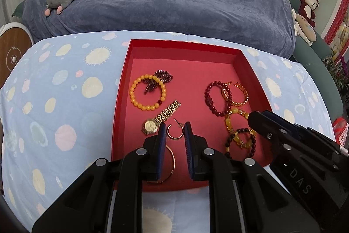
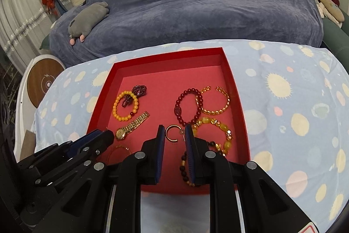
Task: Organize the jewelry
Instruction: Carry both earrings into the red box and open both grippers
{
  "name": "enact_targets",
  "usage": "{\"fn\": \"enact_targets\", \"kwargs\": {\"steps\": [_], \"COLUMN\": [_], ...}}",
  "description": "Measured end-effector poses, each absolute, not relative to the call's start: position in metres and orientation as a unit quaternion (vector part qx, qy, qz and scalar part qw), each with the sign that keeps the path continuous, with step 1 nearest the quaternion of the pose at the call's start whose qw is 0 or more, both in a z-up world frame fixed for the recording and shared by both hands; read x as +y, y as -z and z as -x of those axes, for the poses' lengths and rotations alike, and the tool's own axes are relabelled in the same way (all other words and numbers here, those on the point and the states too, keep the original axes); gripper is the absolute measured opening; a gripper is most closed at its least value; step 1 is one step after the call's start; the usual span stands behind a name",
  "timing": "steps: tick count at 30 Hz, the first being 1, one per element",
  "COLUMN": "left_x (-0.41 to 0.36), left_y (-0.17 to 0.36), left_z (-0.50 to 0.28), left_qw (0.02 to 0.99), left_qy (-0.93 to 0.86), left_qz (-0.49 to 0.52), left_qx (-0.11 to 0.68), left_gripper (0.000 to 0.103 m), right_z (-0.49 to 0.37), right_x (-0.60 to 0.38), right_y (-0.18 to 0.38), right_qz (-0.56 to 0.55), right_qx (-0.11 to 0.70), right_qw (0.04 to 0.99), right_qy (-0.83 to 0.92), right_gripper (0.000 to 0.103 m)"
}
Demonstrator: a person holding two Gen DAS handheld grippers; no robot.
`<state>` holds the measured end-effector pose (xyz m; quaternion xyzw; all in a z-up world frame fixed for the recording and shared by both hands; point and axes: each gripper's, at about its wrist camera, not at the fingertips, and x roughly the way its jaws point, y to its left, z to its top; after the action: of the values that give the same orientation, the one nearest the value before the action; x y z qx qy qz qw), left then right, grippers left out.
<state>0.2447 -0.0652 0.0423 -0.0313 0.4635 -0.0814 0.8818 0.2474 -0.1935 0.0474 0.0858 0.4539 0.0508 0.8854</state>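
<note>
Jewelry is spread in a red tray (image 1: 122, 88) on the bed; both tools hover at its near edge.

The gold hoop earring (image 1: 175, 132) is seen just ahead of the left hand-held gripper (image 1: 175, 131) and the right hand-held gripper (image 2: 174, 133), framed by each pair of jaws; which is nearer cannot be told. Each is narrowly parted and nothing is gripped. Counted: six bead bracelets, one gold chain bracelet (image 2: 216, 102), one watch (image 1: 160, 118) lying diagonally, one thin bangle (image 1: 171, 164), one hoop.
</note>
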Motion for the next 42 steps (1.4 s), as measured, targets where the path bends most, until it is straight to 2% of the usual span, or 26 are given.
{"fn": "enact_targets", "kwargs": {"steps": [26, 28, 29, 30, 42], "left_x": [-0.057, -0.057, -0.057, -0.056, -0.056], "left_y": [-0.021, -0.022, -0.023, -0.024, -0.032], "left_z": [-0.278, -0.278, -0.277, -0.276, -0.261], "left_qw": [0.873, 0.872, 0.873, 0.874, 0.876], "left_qy": [0.067, 0.062, 0.059, 0.056, 0.057], "left_qz": [0.036, 0.037, 0.036, 0.036, 0.031], "left_qx": [0.482, 0.484, 0.483, 0.481, 0.479], "left_gripper": [0.017, 0.024, 0.034, 0.039, 0.040], "right_z": [-0.279, -0.279, -0.278, -0.278, -0.261], "right_x": [-0.182, -0.182, -0.181, -0.181, -0.183], "right_y": [-0.025, -0.025, -0.026, -0.026, -0.036], "right_qz": [-0.085, -0.085, -0.084, -0.083, -0.079], "right_qx": [0.477, 0.474, 0.474, 0.474, 0.471], "right_qw": [0.873, 0.875, 0.875, 0.875, 0.877], "right_qy": [-0.050, -0.049, -0.048, -0.049, -0.046], "right_gripper": [0.018, 0.020, 0.021, 0.021, 0.024]}}
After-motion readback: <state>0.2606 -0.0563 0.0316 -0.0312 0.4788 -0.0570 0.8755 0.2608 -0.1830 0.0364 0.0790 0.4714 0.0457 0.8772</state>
